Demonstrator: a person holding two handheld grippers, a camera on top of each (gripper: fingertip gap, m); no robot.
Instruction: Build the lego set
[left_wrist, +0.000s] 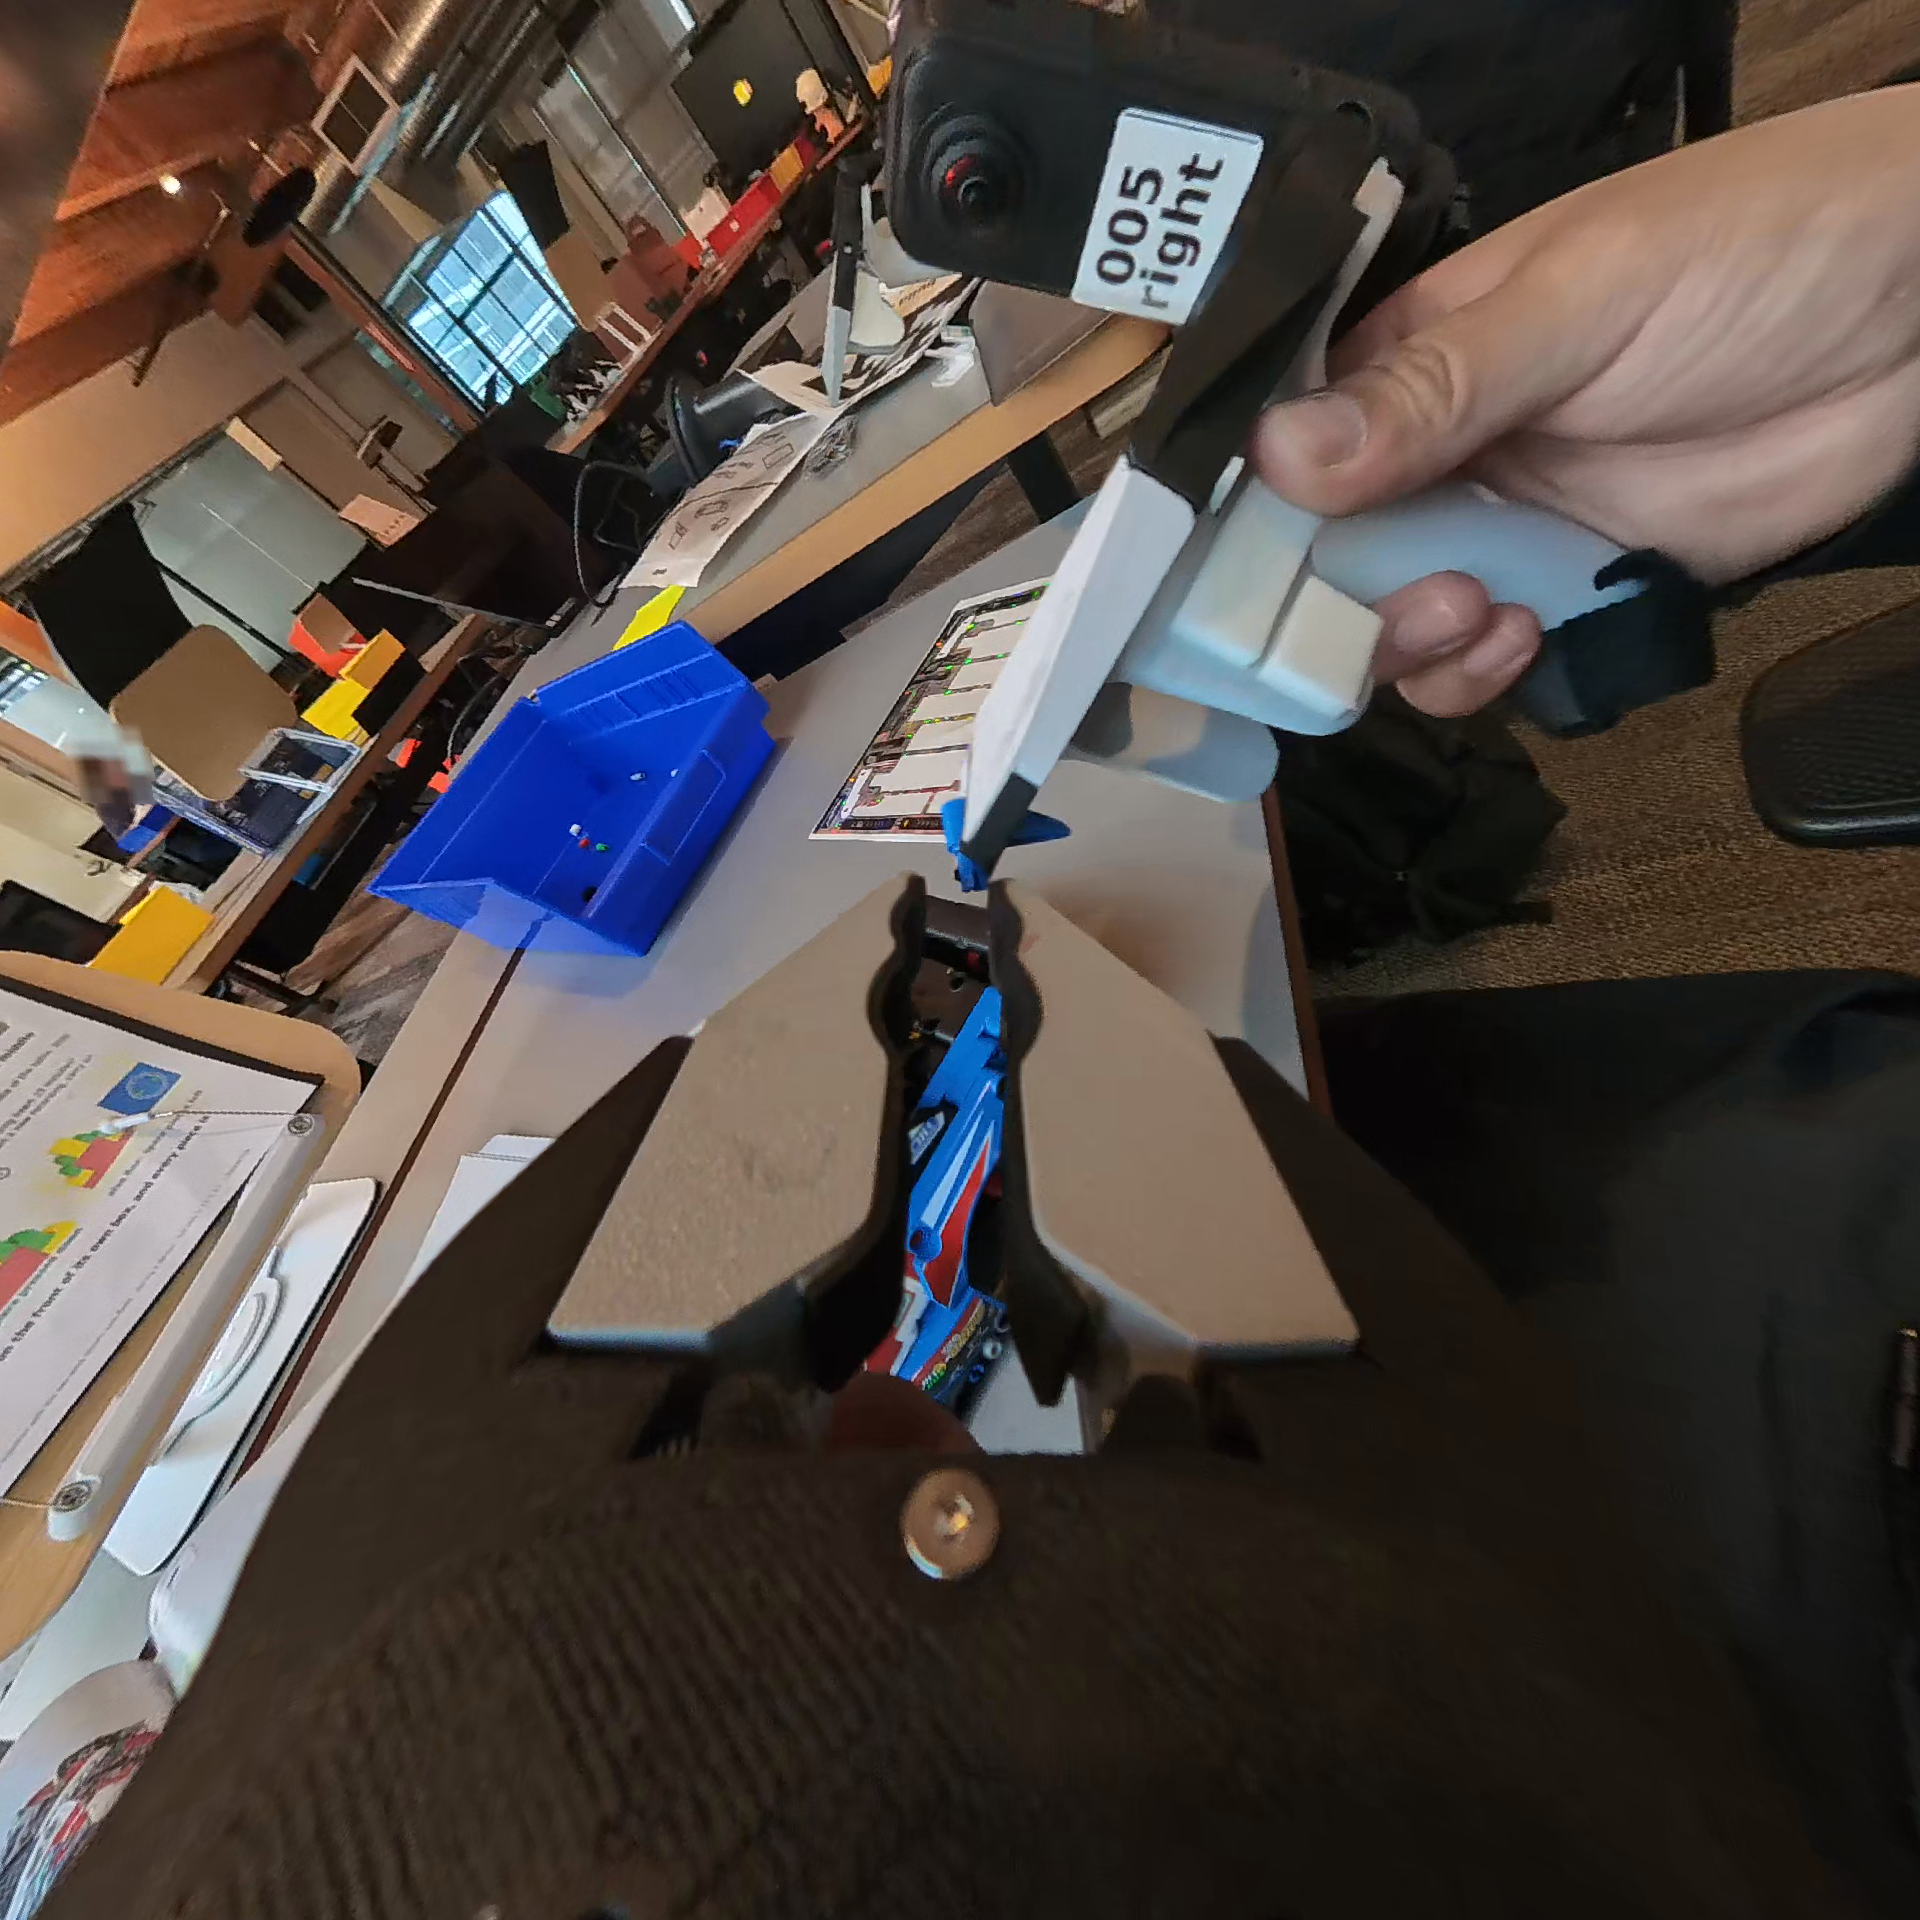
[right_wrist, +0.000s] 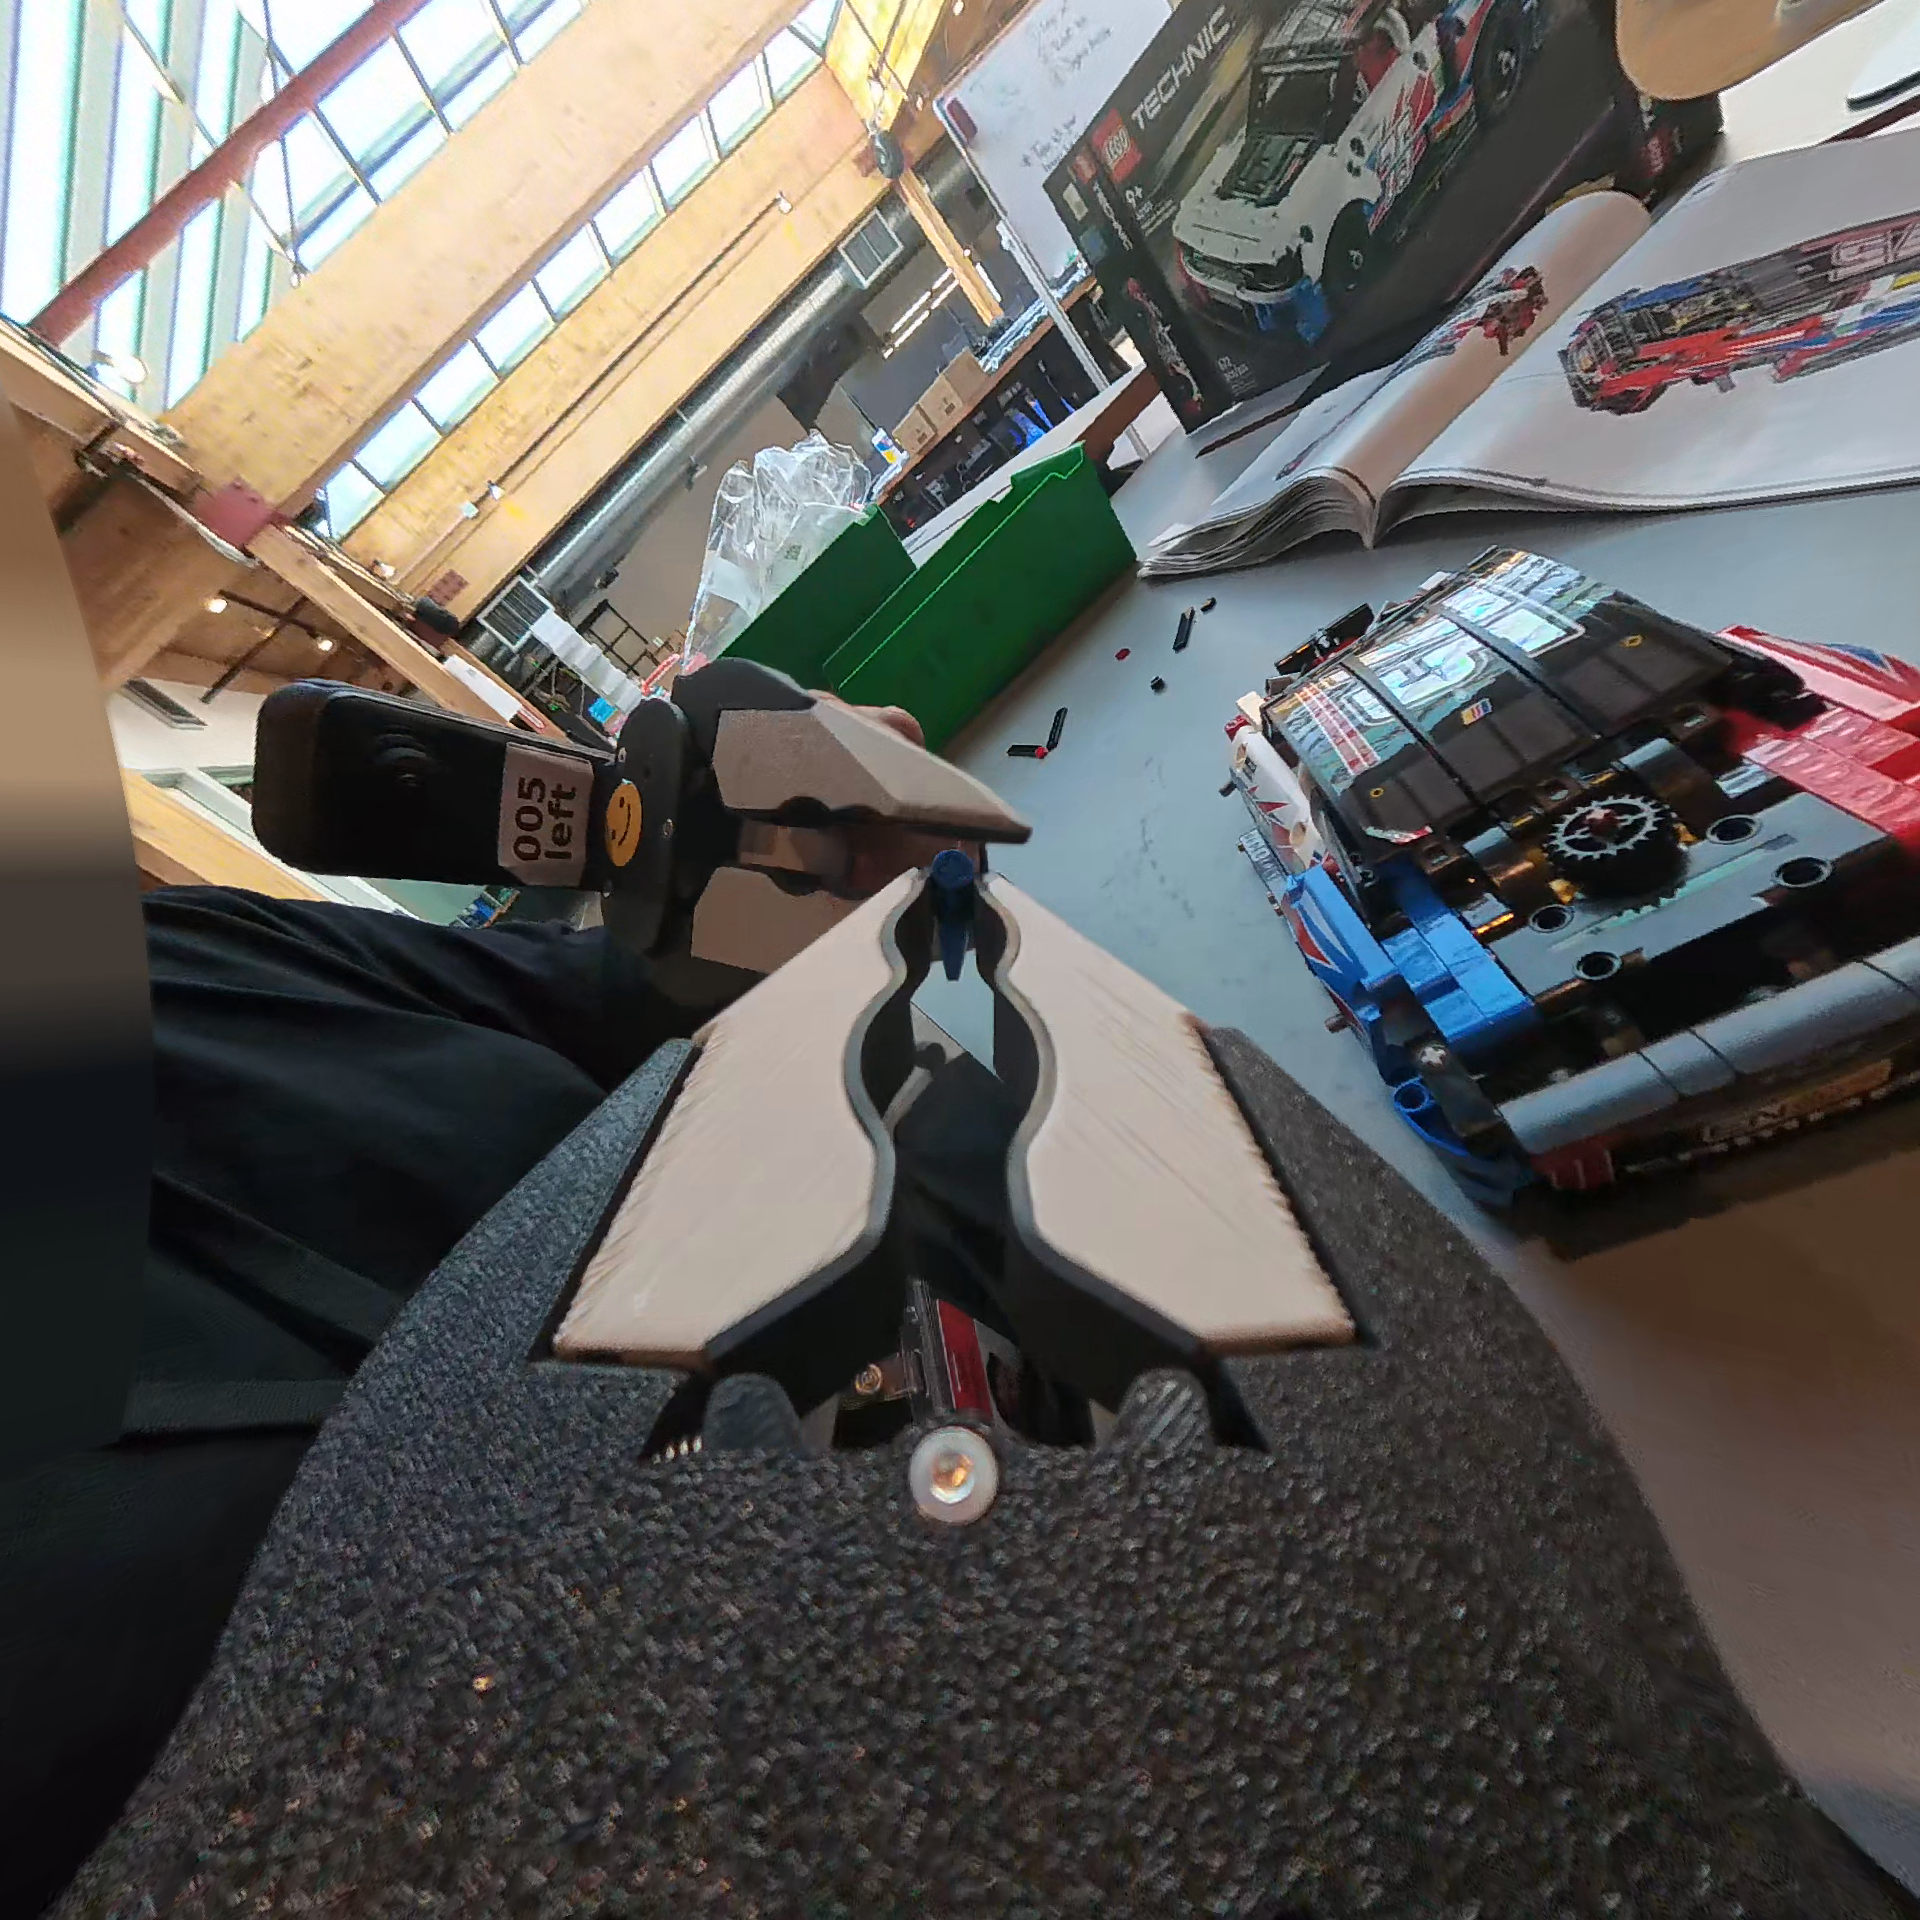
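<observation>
Above the near edge of the grey surface (right_wrist: 1122, 831), the right tongs (right_wrist: 951, 904) pinch a small blue Technic pin (right_wrist: 952, 906) at their tips, held clear of everything. Left tongs (left_wrist: 951, 899) sit just beside them, tips nearly together; whether they grip anything, I cannot tell. The left wrist view looks down between its fingers onto the blue side of the lego race car (right_wrist: 1600, 883).

Step in hand, as I judge it: carrying one pin to the model, or handing it across. Next move calls for lining the pin with an open hole on the car and pushing straight.

Containers, relative to the car:
- blue bin (left_wrist: 582, 821), beyond it: only a few tiny loose bits inside.
- two green bins (right_wrist: 977, 592), beyond it: contents hidden; a crumpled clear bag (right_wrist: 779, 520) rises behind them.
- set box (right_wrist: 1351, 208) behind the open instruction book (right_wrist: 1558, 436).
- loose black and red pins (right_wrist: 1049, 732) lie between car and green bins.
</observation>
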